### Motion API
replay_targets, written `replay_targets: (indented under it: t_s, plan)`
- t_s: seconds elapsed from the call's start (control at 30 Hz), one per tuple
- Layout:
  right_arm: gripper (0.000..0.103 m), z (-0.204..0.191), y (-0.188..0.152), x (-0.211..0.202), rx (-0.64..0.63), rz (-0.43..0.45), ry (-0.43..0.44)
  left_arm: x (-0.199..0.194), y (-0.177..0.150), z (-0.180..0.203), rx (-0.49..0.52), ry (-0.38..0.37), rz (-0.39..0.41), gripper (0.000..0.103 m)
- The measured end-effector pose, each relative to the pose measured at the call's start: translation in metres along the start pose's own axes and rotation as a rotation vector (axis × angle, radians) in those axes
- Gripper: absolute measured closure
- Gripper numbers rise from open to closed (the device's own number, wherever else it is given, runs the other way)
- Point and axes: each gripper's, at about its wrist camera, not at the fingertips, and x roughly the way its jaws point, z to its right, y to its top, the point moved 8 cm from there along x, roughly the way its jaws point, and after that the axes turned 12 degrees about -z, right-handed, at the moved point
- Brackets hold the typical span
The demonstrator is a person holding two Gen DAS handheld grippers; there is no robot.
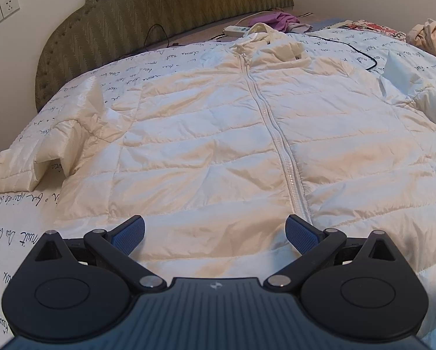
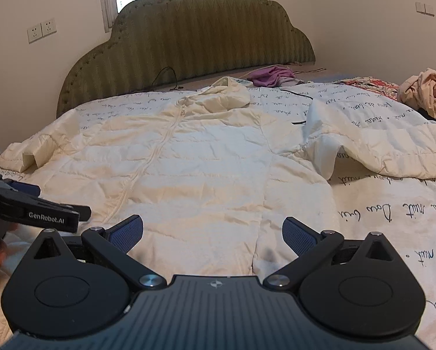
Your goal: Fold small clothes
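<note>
1. White quilted puffer jacket (image 1: pixel 218 134) lies front-up, zipped, filling the centre of both wrist views, on a script-printed bedspread (image 2: pixel 393 218).
2. Left gripper (image 1: pixel 216 233) sits at lower centre, jaws spread wide, empty, over the hem.
3. Right gripper (image 2: pixel 212 233) likewise gapes empty.
4. Green padded headboard (image 2: pixel 194 38) spans the top.

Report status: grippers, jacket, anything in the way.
Left gripper open, right gripper open, both over the hem. White puffer jacket flat, zipped, unfolded. Black cable lies near the far sleeve.
</note>
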Motion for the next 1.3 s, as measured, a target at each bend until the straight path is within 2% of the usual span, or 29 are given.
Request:
replay_targets:
  t_s: [0.1, 0.27, 0.4, 0.5, 0.63, 0.7, 0.8, 0.93, 1.07, 1.3]
  plan:
    - [0.0, 0.005, -0.013, 0.006, 0.024, -0.022, -0.001, 0.0, 0.0, 0.0, 0.003, 0.0, 0.001, 0.0]
    - [0.0, 0.007, -0.023, 0.009, -0.019, -0.037, -0.086, -0.002, 0.002, 0.001, 0.003, -0.005, 0.006, 0.0]
    - [0.0, 0.005, -0.019, 0.003, 0.02, -0.035, 0.026, -0.003, 0.004, 0.006, 0.004, -0.024, 0.013, 0.0]
    - [0.0, 0.026, 0.001, -0.009, 0.085, 0.023, -0.012, -0.004, 0.006, 0.013, 0.008, -0.053, 0.028, 0.0]
    - [0.0, 0.086, 0.031, -0.014, 0.226, 0.091, -0.049, 0.002, 0.004, 0.025, 0.027, -0.081, 0.04, 0.0]
    - [0.0, 0.124, 0.036, -0.004, 0.328, 0.087, -0.067, 0.006, 0.002, 0.03, 0.044, -0.075, 0.051, 0.0]
    - [0.004, 0.184, 0.036, 0.01, 0.491, 0.123, -0.069, 0.011, -0.002, 0.035, 0.066, -0.055, 0.071, 0.0]
    - [0.012, 0.273, 0.022, 0.022, 0.74, 0.189, -0.165, 0.016, -0.006, 0.036, 0.072, -0.058, 0.09, 0.0]
    - [0.018, 0.338, 0.006, 0.029, 0.974, 0.286, -0.123, 0.02, -0.01, 0.036, 0.055, -0.071, 0.107, 0.0]
    - [0.036, 0.388, 0.008, 0.049, 1.162, 0.407, -0.026, 0.023, -0.016, 0.042, 0.058, -0.044, 0.158, 0.0]
